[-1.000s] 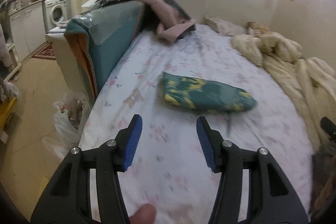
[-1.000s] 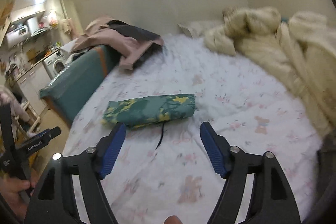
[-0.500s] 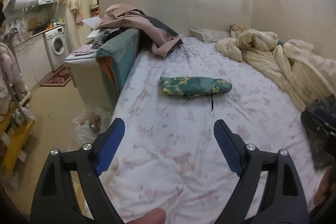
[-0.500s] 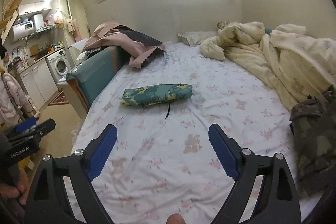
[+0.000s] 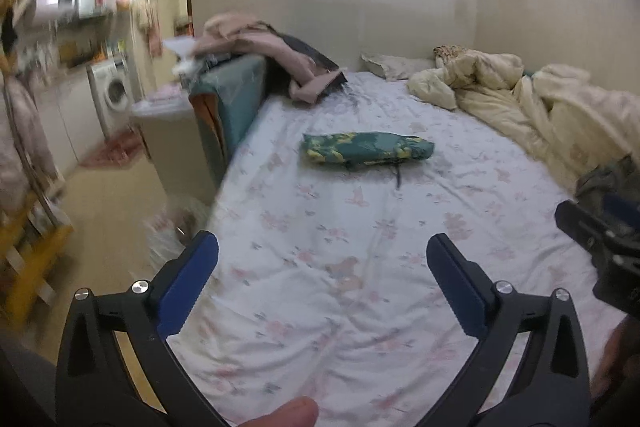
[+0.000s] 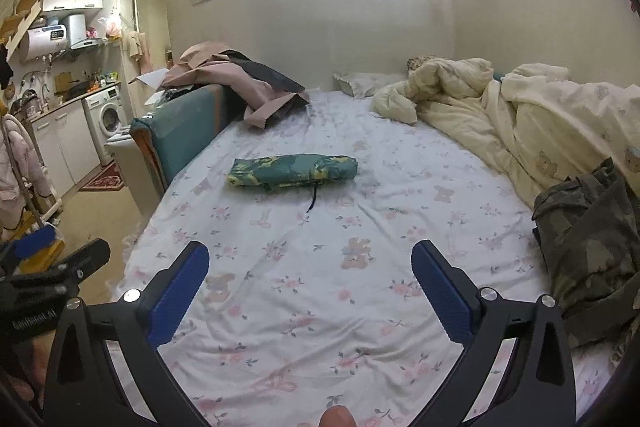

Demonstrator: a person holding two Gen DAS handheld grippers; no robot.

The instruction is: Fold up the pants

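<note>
Folded pants point(image 6: 293, 171) lie as a green patterned bundle mid-bed on the floral sheet point(image 6: 320, 299), far from both grippers, black drawstring point(image 6: 313, 198) trailing off the near edge. Left gripper point(image 5: 322, 259) jaws wide apart, nothing between them, held over the near part of the sheet. Right gripper point(image 6: 310, 265) same: jaws spread, empty, over the near sheet. Camo garment point(image 6: 588, 247) heaped at the right edge, near the right gripper. Cream duvet point(image 6: 500, 107) bunched far right, pillow point(image 6: 360, 83) at the far wall. Pink coat point(image 6: 236, 75) draped on a teal sofa point(image 6: 180, 131) left of the bed; washer point(image 6: 106, 117) further left.
</note>
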